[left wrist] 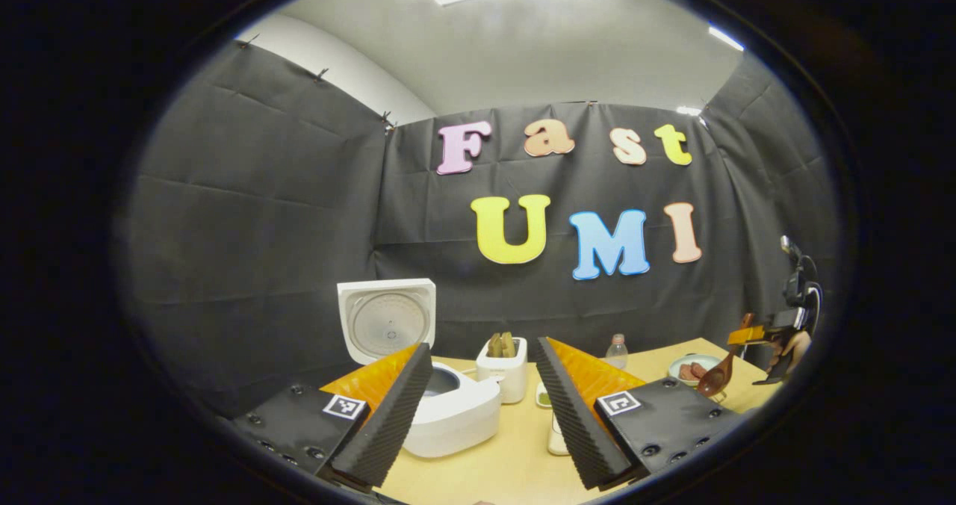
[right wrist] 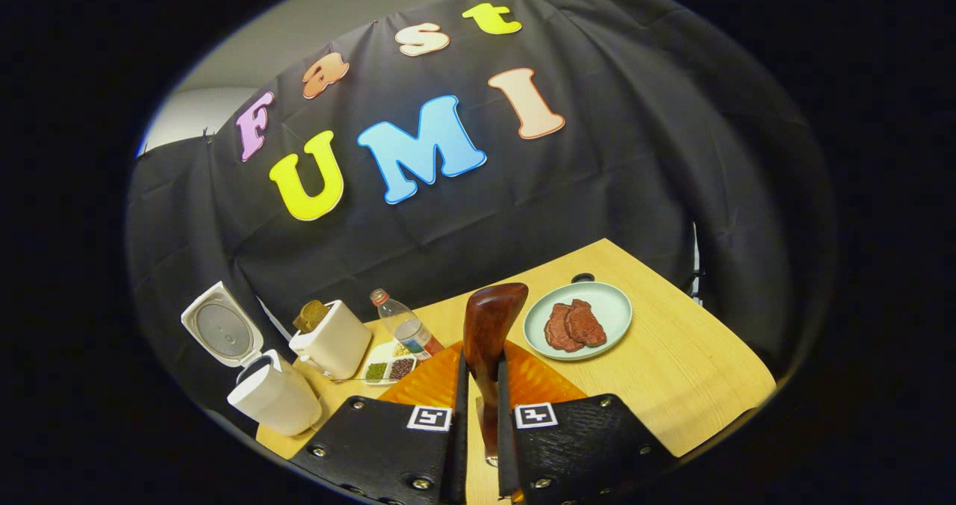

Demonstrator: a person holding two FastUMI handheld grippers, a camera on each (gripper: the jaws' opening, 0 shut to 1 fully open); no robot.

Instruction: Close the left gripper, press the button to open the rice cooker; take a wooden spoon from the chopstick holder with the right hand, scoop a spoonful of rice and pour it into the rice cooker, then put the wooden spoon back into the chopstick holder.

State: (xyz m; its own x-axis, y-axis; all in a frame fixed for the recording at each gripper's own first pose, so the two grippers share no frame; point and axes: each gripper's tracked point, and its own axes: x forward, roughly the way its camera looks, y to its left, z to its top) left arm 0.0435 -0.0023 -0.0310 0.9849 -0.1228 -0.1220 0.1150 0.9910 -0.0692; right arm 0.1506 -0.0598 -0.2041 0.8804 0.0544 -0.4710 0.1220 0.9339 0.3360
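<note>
The white rice cooker [left wrist: 455, 411] stands on the table with its lid [left wrist: 387, 318] raised; it sits just behind my left finger. My left gripper [left wrist: 482, 347] is open and holds nothing. The right gripper view also has the cooker [right wrist: 275, 397] at far left. My right gripper [right wrist: 482, 376] is shut on the handle of the wooden spoon [right wrist: 489, 314], whose bowl points forward and up, above the table. In the left gripper view that gripper [left wrist: 773, 341] hangs at the far right with the spoon [left wrist: 715, 379] dangling over a plate.
A white box with brown pieces in its top [right wrist: 332, 341] stands beside the cooker. Close to it are a plastic bottle [right wrist: 403, 326] and a small divided dish of grains [right wrist: 388, 368]. A pale plate [right wrist: 616, 307] with red slices lies to the right on the wooden table [right wrist: 672, 370].
</note>
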